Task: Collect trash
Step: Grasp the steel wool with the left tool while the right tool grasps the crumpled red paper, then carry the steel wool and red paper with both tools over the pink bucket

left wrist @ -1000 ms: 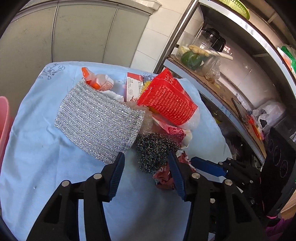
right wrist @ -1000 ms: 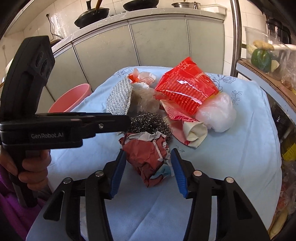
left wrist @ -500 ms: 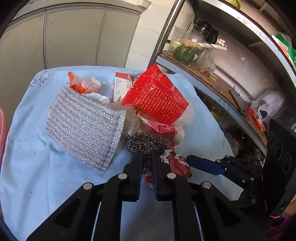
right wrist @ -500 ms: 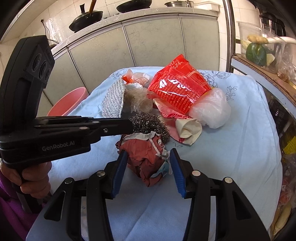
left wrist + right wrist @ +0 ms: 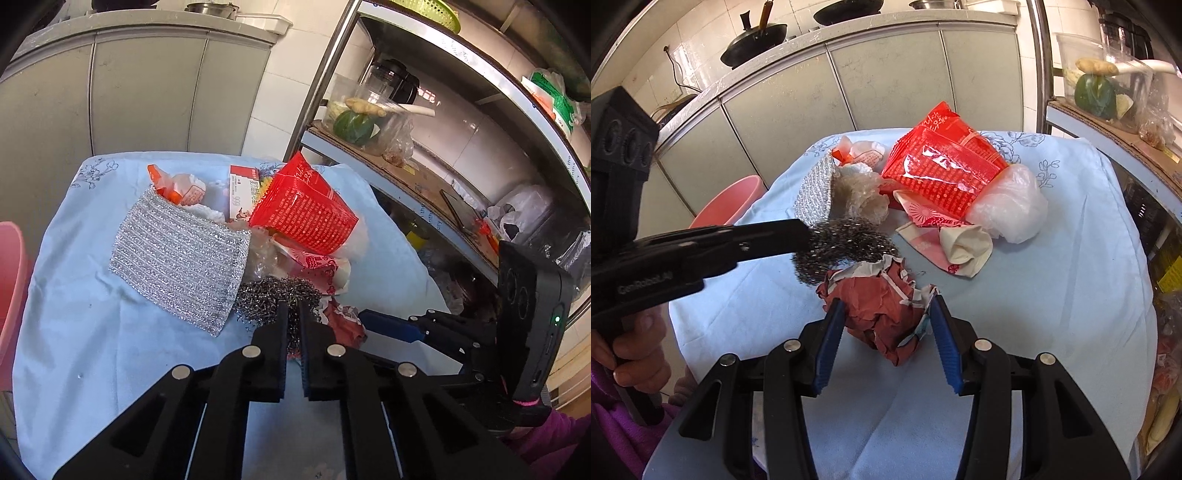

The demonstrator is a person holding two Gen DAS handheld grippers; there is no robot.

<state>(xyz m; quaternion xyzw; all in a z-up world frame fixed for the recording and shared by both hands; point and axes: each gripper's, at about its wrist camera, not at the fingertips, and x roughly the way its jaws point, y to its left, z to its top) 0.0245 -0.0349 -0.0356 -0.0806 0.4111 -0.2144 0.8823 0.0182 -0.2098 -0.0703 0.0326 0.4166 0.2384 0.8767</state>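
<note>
From the left wrist camera, the left gripper (image 5: 292, 314) has just been closing and now pinches the near edge of a steel wool scourer (image 5: 275, 295), strands of it showing in the narrow slit between the black fingers. The scourer sits on a counter covered by a pale blue cloth (image 5: 92, 332), at the near end of a heap of trash. Touching it on the left lies a silver scouring cloth (image 5: 177, 254). Behind it stand a red snack bag (image 5: 303, 214), a small red-and-white carton (image 5: 240, 192) and an orange-and-white wrapper (image 5: 177, 186). Just right of the scourer is a crumpled red paper (image 5: 345, 325), with one blue pad of the right gripper (image 5: 388, 325) beside it. A pink basin (image 5: 11, 280) shows at the left edge, and a metal shelf rack (image 5: 424, 177) with vegetables stands at the right.

From the right wrist camera, the right gripper (image 5: 888, 321) is spread, its blue pads standing on either side of the crumpled red paper (image 5: 882, 310); whether they touch it I cannot tell. The left gripper (image 5: 801, 234) reaches in from the left, its tip buried in the steel wool scourer (image 5: 842, 251), which lies against the far side of the red paper. A hand (image 5: 631, 347) grips its handle. Beyond lie the red snack bag (image 5: 945, 170), a white plastic bag (image 5: 1012, 203), a pink printed paper (image 5: 942, 236) and the silver scouring cloth (image 5: 816, 192). The pink basin (image 5: 731, 199) sits left of the counter.
</note>
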